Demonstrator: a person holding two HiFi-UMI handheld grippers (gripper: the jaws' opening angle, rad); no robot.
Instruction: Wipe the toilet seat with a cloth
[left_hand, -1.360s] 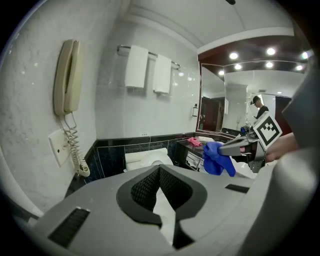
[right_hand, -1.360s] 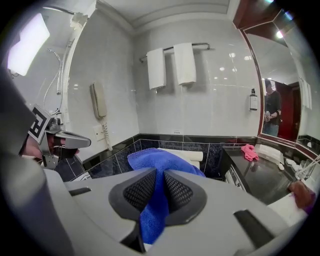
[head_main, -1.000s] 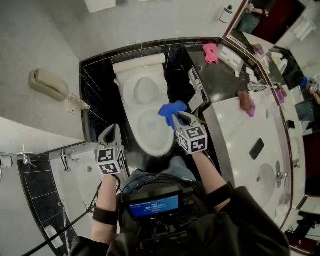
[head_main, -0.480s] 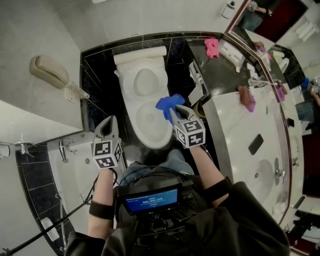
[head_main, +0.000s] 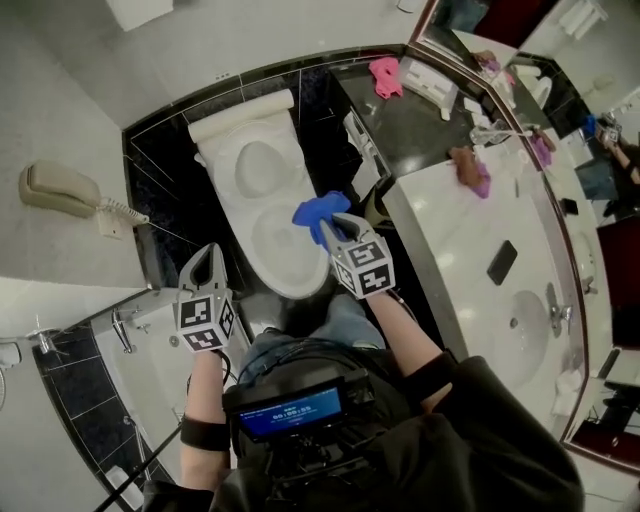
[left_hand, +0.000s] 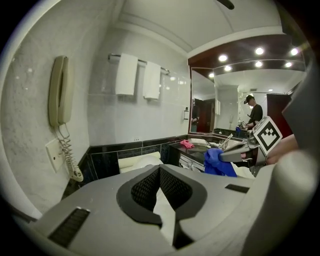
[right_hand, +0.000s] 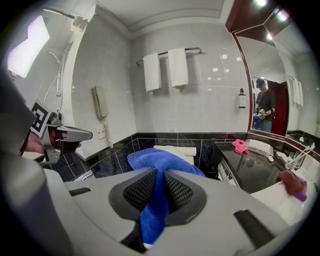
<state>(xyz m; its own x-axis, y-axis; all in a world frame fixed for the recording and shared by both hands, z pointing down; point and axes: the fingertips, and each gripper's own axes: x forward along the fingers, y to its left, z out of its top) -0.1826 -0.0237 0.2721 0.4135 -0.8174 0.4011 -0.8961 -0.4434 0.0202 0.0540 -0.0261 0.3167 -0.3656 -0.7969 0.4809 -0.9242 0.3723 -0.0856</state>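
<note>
Over the toilet (head_main: 268, 245), right gripper (head_main: 328, 228) pinches cloth (head_main: 316, 209); screen (head_main: 287, 411) writing illegible.

Head view steeply down above the toilet (head_main: 250, 165), gripper views close behind their jaws, facing towels (right_hand: 177, 66), toilet shared.

A: Light level?
B: Bright, even. Row of spotlights (left_hand: 259, 51) over the mirror (left_hand: 235, 100); lit panel (right_hand: 27, 42) blown out top left, right gripper view.
A: Glare?
B: Sheen on glossy wall tiles (right_hand: 215, 90). White worktop (head_main: 440, 250) near clipping in head view; black floor tiles (head_main: 160, 190) swallow shadow.
A: Optics?
B: Heavy fisheye, black vignette corners in both gripper views, straight lines bowed. Cloth (right_hand: 150, 160) sharp, blue saturated.
</note>
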